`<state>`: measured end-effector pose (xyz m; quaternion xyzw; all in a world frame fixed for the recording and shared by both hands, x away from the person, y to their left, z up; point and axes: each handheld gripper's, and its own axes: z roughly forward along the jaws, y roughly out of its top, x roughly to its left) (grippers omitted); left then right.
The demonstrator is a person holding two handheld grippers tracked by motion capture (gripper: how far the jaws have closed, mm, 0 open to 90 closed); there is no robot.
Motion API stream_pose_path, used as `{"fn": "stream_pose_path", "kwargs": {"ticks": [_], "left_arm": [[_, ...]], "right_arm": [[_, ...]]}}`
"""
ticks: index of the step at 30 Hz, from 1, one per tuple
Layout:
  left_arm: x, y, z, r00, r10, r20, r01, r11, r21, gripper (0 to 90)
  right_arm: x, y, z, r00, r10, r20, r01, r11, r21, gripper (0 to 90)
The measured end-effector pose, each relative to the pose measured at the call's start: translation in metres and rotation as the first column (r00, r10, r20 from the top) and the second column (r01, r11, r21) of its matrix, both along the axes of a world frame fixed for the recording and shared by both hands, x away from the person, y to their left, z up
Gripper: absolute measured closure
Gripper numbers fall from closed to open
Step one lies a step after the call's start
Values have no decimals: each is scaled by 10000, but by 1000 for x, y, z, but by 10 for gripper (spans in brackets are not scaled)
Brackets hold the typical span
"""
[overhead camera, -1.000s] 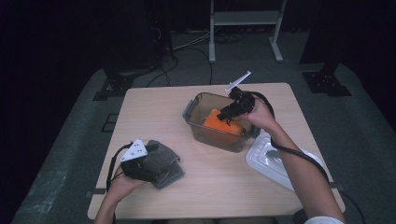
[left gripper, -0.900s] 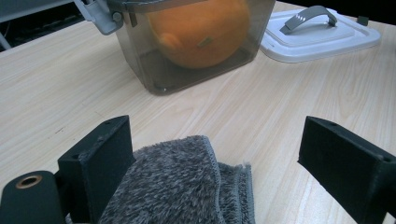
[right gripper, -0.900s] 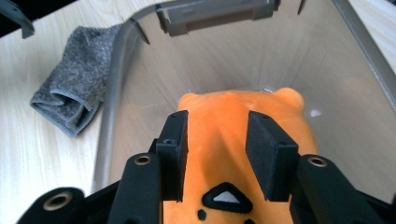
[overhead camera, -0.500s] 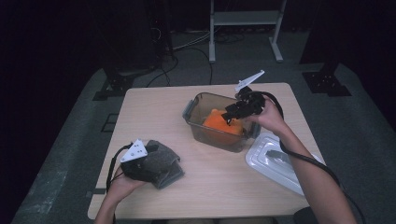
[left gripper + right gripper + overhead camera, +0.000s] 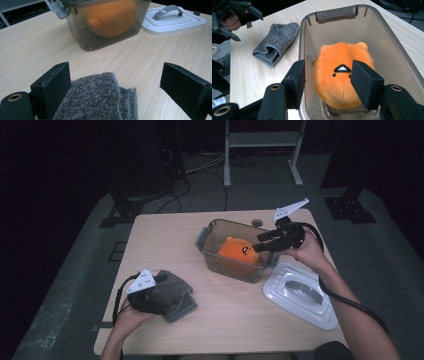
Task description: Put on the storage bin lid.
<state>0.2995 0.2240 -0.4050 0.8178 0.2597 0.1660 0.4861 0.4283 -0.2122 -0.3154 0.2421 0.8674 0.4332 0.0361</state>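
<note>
Above bin [image 5: 210, 251], R gripper [image 5: 262, 241] jaws just opened, plush [image 5: 342, 77] loose; L gripper [image 5: 113, 82] spread.

Round orange plush toy [image 5: 342, 75], small face upward, resting inside clear bin [image 5: 372, 32], below the parted jaws.

Fuzzy orange plush toy [image 5: 342, 77]; clear smoky plastic bin [image 5: 212, 237]; matt wood table [image 5: 165, 240].
</note>
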Motion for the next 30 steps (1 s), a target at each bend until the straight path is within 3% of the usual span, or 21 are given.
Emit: {"fn": "stream_pose_path", "kwargs": {"ticks": [16, 21, 30], "left_arm": [[1, -2, -2, 9999, 85, -62, -85, 10000, 9, 75], [1, -2, -3, 9998, 136, -126, -135, 9999, 45, 74], [2, -4, -4, 9998, 120, -135, -119, 9999, 97, 74]], "right_arm": [[-27, -48, -9, 9985, -531, 126, 526, 9980, 363, 411], [-34, -65, -17, 9963, -856, 76, 850, 9945, 610, 405], [-47, -91, -40, 9911, -1332, -64, 1334, 9893, 588, 392]]}}
